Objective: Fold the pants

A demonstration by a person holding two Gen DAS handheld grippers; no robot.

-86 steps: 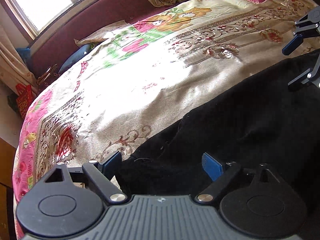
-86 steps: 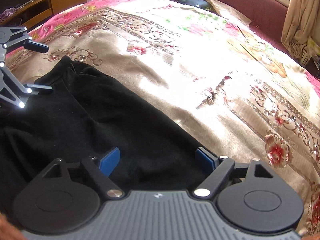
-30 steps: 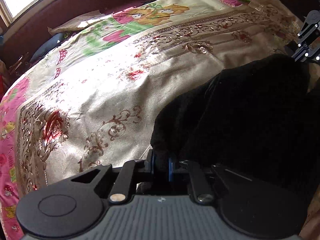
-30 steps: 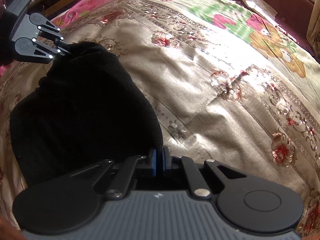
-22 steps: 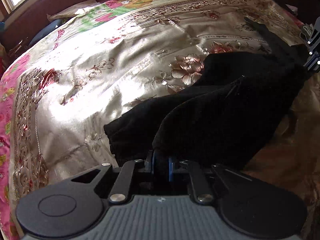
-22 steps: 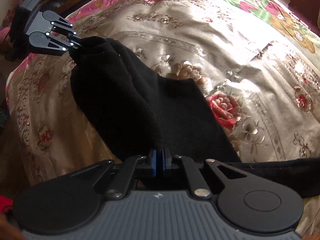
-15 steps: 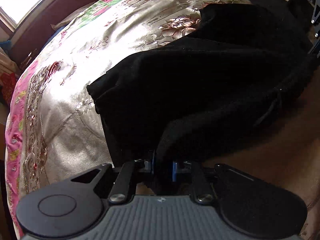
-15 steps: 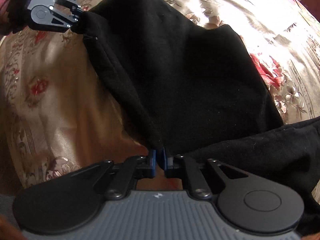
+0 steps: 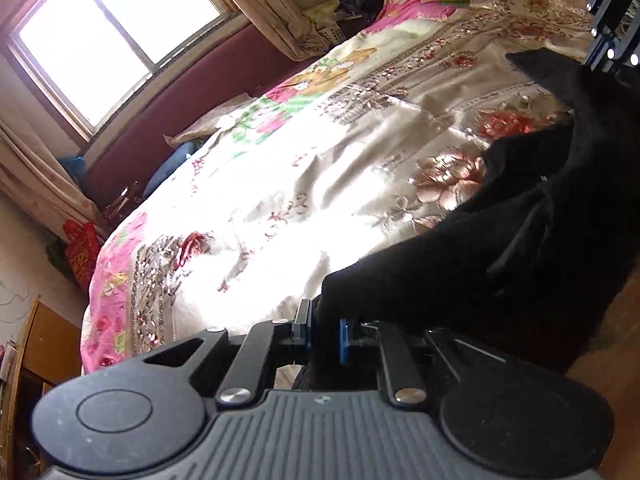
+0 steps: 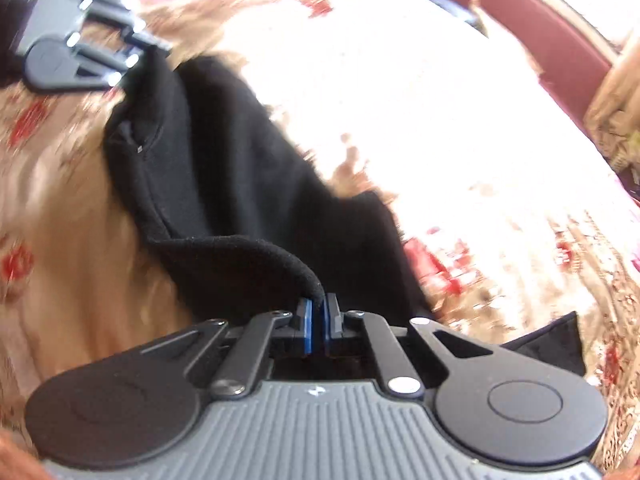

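Observation:
The black pants hang stretched between my two grippers above the floral bed cover. My left gripper is shut on one bunched corner of the pants. My right gripper is shut on another edge of the pants. The right gripper also shows at the top right of the left wrist view, the left gripper at the top left of the right wrist view. Part of the pants trails on the cover at the lower right. The right wrist view is blurred by motion.
The bed has a maroon headboard under a bright window. A blue pillow lies near the headboard. A wooden cabinet stands left of the bed. Curtains and clutter are at the far corner.
Both grippers closed on the pants and lifted them off the bed. In the last half second they have swung and tilted, and the pants hang stretched between them.

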